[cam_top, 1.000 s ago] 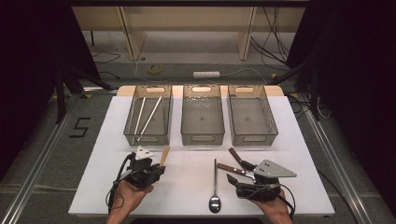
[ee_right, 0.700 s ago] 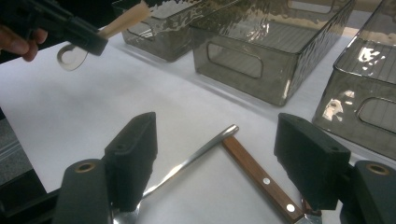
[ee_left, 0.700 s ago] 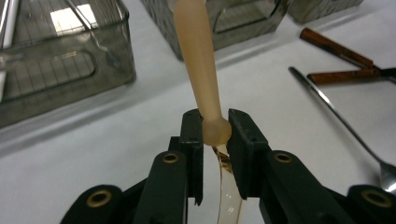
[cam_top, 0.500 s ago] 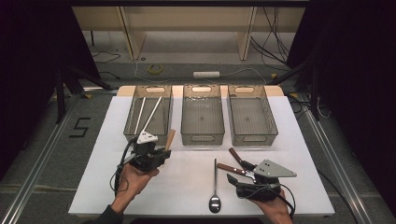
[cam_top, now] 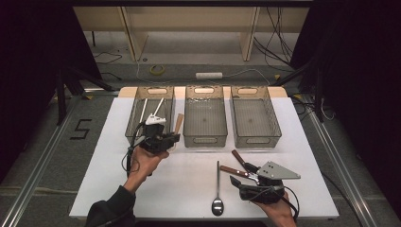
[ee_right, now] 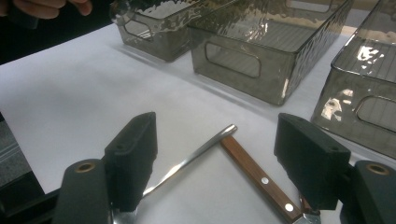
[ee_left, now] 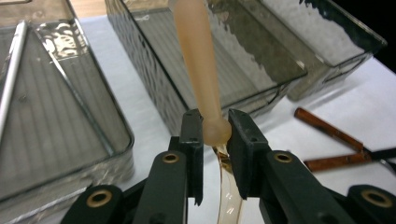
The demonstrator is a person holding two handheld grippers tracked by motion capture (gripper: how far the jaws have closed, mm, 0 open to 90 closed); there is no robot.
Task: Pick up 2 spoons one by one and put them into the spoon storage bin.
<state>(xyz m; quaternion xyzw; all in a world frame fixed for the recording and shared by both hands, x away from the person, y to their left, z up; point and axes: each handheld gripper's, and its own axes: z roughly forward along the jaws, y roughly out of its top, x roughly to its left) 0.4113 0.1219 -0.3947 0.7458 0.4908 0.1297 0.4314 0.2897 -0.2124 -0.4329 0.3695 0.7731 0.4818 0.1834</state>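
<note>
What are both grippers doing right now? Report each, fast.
Left gripper: jaws shut on the amber plastic utensil, held up near the bins.
Right gripper: jaws open, holding nothing, over the spoon handle and wooden-handled utensil.

Grey floor (cam_top: 42, 156) marked "5" (cam_top: 80, 128), wooden shelving (cam_top: 189, 23) behind, dark curtains (cam_top: 359, 71) at the sides.

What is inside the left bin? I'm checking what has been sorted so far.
The left bin holds two thin silvery rods, leaning lengthwise. Its near end is hidden behind the left gripper and the tan utensil it grips.
</note>
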